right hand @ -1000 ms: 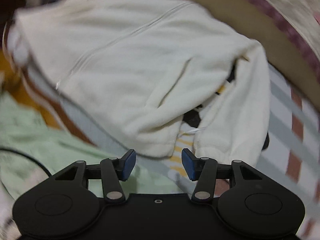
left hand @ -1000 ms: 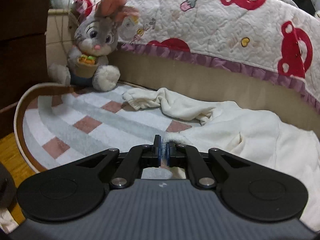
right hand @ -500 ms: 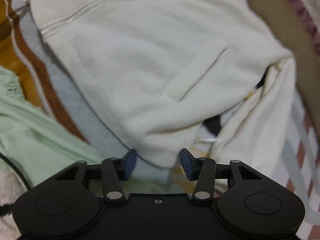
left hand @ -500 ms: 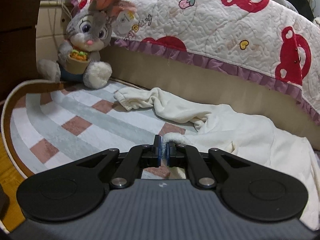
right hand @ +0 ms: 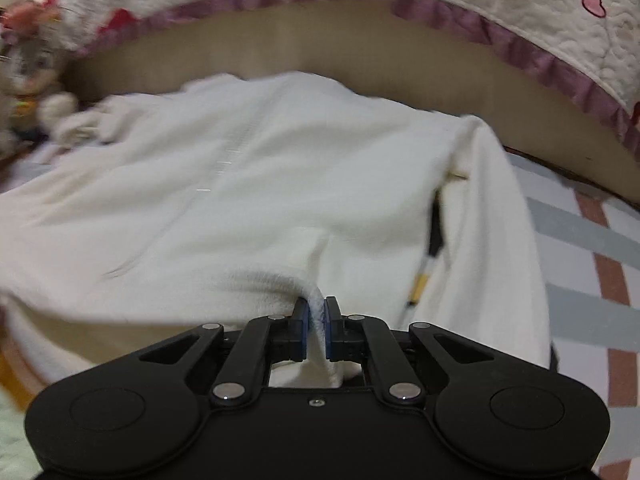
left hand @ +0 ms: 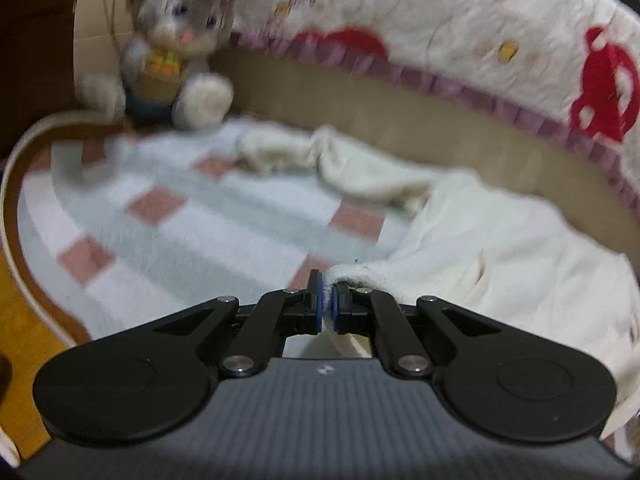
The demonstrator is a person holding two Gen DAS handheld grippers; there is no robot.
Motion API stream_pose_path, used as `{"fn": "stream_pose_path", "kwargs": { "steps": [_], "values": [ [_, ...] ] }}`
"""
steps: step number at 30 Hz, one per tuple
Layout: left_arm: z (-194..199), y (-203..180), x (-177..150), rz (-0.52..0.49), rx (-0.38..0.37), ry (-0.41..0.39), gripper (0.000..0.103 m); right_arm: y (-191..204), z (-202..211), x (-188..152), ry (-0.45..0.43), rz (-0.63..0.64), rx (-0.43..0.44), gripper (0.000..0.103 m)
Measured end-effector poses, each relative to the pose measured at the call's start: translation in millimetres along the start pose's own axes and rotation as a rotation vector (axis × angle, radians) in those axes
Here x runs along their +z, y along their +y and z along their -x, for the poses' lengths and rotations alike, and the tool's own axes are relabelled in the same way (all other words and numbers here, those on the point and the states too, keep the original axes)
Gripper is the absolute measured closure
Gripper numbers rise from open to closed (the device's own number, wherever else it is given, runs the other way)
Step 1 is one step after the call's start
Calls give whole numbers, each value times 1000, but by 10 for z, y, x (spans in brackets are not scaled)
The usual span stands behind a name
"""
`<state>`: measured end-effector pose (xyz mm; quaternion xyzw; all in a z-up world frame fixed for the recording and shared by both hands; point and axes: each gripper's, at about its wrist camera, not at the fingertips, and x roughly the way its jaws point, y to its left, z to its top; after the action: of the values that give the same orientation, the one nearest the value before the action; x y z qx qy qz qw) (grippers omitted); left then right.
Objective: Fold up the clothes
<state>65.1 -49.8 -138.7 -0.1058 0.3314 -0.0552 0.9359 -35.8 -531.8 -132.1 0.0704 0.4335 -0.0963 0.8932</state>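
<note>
We see the plush rabbit point(left hand: 176, 52) smeared by motion blur, its face unreadable, and the quilt point(left hand: 460, 28) print just as soft. The cream jacket point(right hand: 248, 184) runs under the right gripper point(right hand: 316, 326), its hem hidden.

Plush rabbit point(left hand: 172, 52) sits on checked rug point(left hand: 168, 236) (quilt point(left hand: 460, 28) behind).

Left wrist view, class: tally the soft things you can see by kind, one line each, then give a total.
Cream garment: 1
Plush rabbit: 1
Checked rug: 1
Quilted bedcover with red prints: 1
Total: 4
</note>
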Motion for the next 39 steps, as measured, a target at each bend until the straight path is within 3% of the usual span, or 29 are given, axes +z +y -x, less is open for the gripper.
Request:
{"fn": "stream_pose_path", "kwargs": {
  "steps": [1,3,6,7,13,15,19,20,21,22,23,26,29,36,39],
  "values": [
    [-54,48,-57,45,-1,37,98,-70,-117,-21,9,-52,4,95],
    [-108,172,-178,144,-4,84,98,-359,-315,-216,2,-303,114,94],
    [-128,236,-313,142,13,102,98,-647,-388,-429,8,-572,244,90],
    [-136,235,-339,122,19,106,98,-702,-369,-455,11,-612,270,82],
    [-160,262,-359,132,20,121,98,-646,-247,-492,40,-563,268,54],
    [-163,242,-361,121,23,121,98,-599,-302,-440,48,-501,249,52],
    [-202,194,-381,80,43,123,98,-251,-296,-383,40,-234,167,52],
    [-217,187,-383,71,47,125,98,-164,-292,-387,35,-172,138,53],
    [-232,181,-386,61,51,127,98,-104,-280,-383,30,-125,119,66],
    [-241,178,-382,53,53,128,98,-61,-255,-363,24,-89,106,87],
    [-245,179,-371,47,54,129,98,-36,-209,-334,15,-71,90,92],
    [-242,176,-315,29,47,128,98,-57,148,-284,-27,-111,48,94],
    [-186,119,-235,-24,35,98,96,-11,568,-318,-74,-48,-35,94],
    [243,-4,-56,-27,-134,-35,99,94,1465,-421,-184,127,-262,96],
    [608,-123,146,-95,-169,-119,99,36,1629,-381,-201,105,-275,96]
  ]
}}
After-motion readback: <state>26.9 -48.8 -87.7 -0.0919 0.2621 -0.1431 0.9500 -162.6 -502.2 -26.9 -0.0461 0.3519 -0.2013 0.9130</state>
